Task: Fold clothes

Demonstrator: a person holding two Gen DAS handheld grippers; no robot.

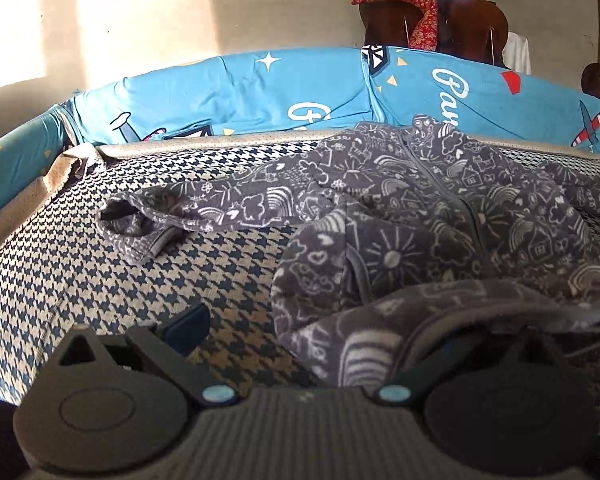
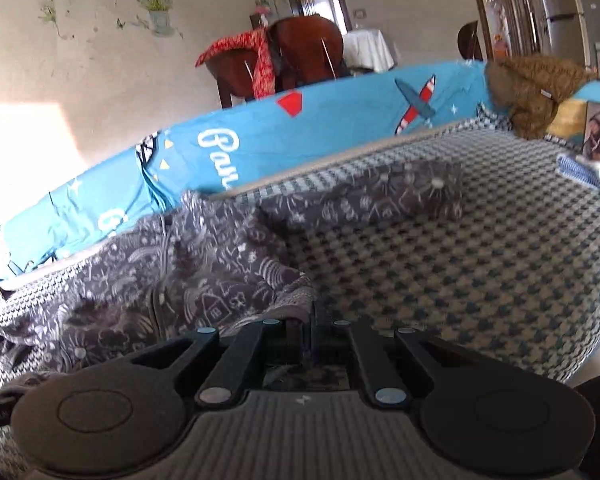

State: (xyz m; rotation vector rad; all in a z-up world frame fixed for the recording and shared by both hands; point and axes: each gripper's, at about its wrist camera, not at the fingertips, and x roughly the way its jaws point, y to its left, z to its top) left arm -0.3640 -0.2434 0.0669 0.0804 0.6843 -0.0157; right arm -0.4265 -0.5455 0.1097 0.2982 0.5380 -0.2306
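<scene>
Grey printed garment (image 1: pixel 440 216) spread across the houndstooth cover (image 1: pixel 100 272), zip running down its middle, one sleeve (image 1: pixel 172 208) stretched toward the left edge, collar end close to the blue sheet (image 1: pixel 240 92) behind. Left gripper (image 1: pixel 312 344) low over the near hem, jaws wide apart, one finger (image 1: pixel 188 322) bare over the cover, the other hidden under a fold of cloth; nothing pinched. Right gripper (image 2: pixel 306 320) at the garment (image 2: pixel 204 272) edge, jaws closed tight on a bunched bit of grey fabric. Other sleeve (image 2: pixel 380 196) laid out flat toward the far side. Brown hat (image 2: pixel 536 88) perched on the corner beyond.
</scene>
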